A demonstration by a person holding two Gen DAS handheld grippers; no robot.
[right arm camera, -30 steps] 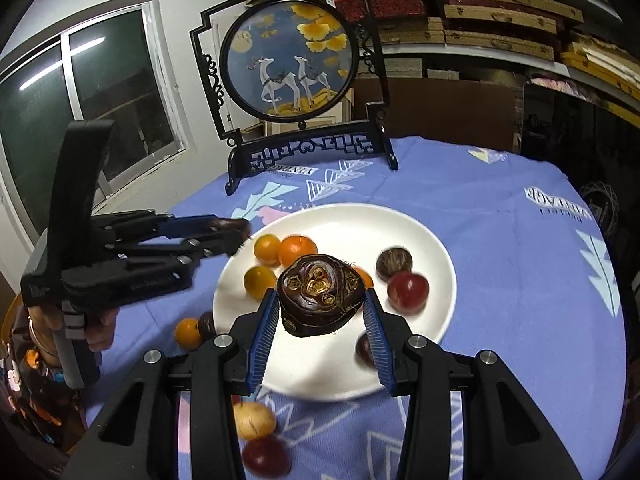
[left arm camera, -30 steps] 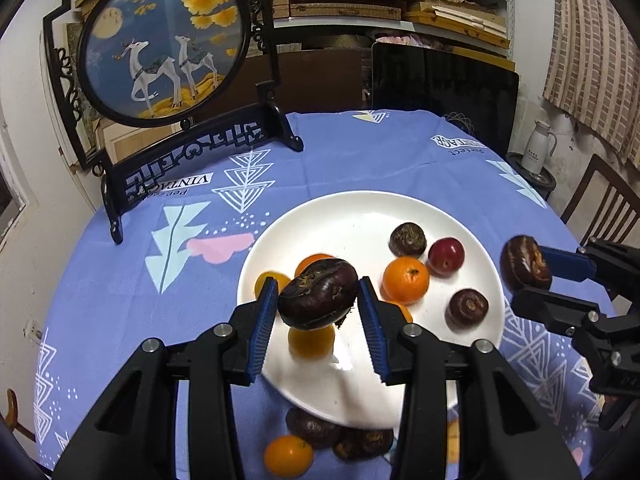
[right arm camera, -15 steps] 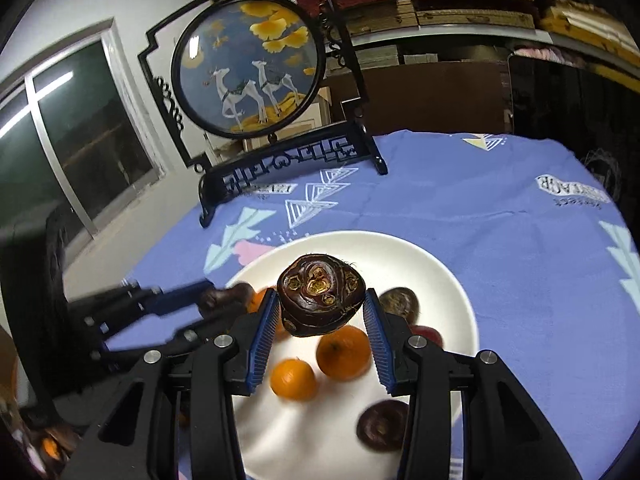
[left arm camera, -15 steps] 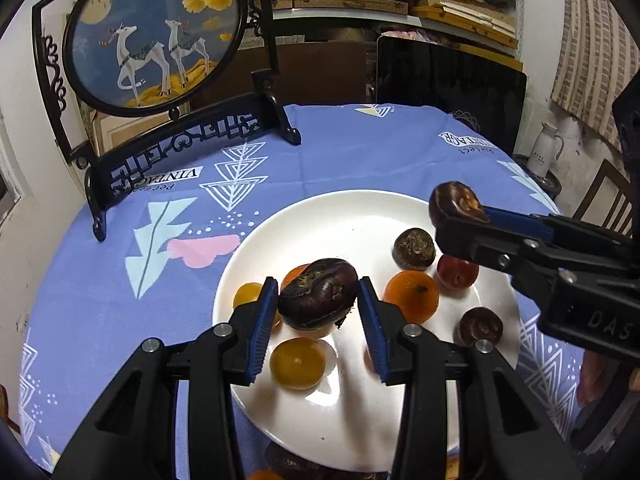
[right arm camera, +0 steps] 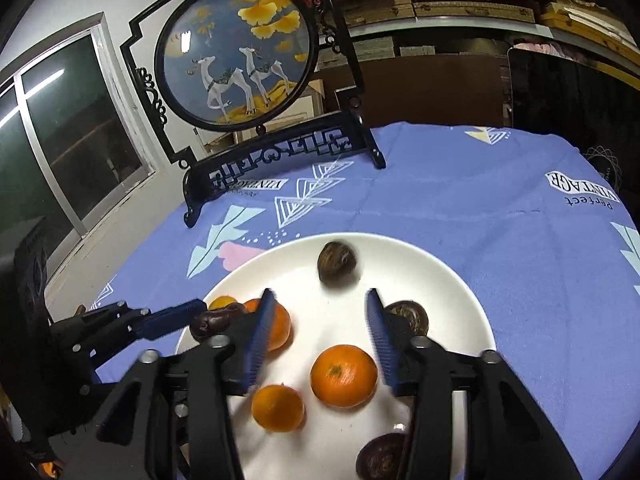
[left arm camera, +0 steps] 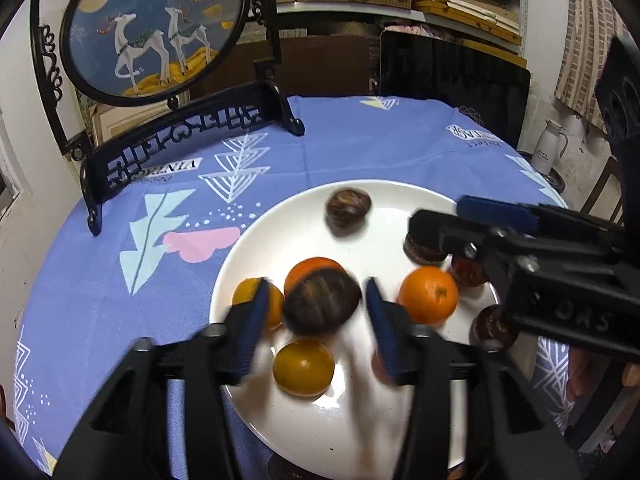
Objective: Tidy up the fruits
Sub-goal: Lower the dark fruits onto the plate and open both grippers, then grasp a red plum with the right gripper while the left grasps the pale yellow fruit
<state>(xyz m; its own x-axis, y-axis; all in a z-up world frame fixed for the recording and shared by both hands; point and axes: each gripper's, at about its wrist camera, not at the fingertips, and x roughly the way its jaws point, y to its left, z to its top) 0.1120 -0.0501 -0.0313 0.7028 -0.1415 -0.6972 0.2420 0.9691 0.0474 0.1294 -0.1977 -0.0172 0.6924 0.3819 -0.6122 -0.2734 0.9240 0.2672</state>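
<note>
Where the left gripper (left arm camera: 316,312) reaches over the near rim of the white plate (left arm camera: 320,436), its blue pads stand apart with a dark brown fruit (left arm camera: 320,302) between them; motion blur hides whether either pad touches it. Just below the fingertips lies a yellow-orange fruit (left arm camera: 303,367), and behind the dark one an orange (left arm camera: 314,270) peeks out. To the right of the fingers sits another orange (left arm camera: 428,295). Farther out, a second dark fruit (left arm camera: 348,211), blurred, lies on the plate's far part.

The right gripper (right arm camera: 318,334) has its fingers spread wide, nothing between them. Two oranges (right arm camera: 344,376) (right arm camera: 278,407) rest on the plate close under the fingers, a dark fruit (right arm camera: 412,316) just beside the right finger. Beyond the tips is the blurred dark fruit (right arm camera: 337,265). Past the plate, a round deer screen (right arm camera: 236,56) stands on the blue tablecloth (right arm camera: 460,200).
</note>
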